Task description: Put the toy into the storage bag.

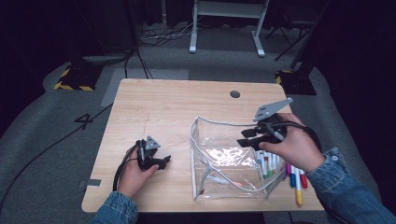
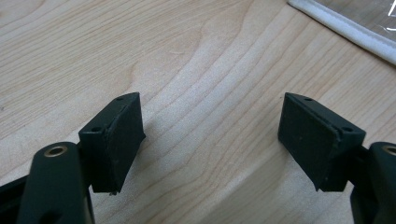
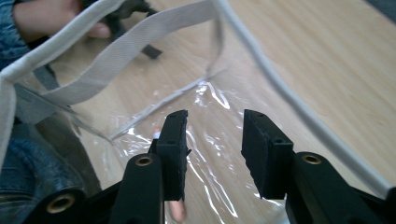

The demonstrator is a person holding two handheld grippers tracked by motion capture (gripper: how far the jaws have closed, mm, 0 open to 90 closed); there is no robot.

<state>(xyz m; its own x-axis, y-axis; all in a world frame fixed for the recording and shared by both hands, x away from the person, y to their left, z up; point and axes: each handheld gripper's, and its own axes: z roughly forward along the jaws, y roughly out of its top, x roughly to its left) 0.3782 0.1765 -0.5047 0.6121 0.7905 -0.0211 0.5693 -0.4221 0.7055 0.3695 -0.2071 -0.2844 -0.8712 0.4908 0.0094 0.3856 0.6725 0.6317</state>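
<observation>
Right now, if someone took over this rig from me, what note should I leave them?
Left tongs: open and empty, resting on the table left of the clear pouch.
Right tongs: open, nothing between the pads, held above the pouch's open top.
Markers: a bunch lies on the table at the pouch's right side, under the right hand. One pinkish item shows through the plastic at the pouch bottom; I cannot tell what it is.
Done: pouch stands open.
Left, most likely: load the remaining markers, then close the pouch.
</observation>
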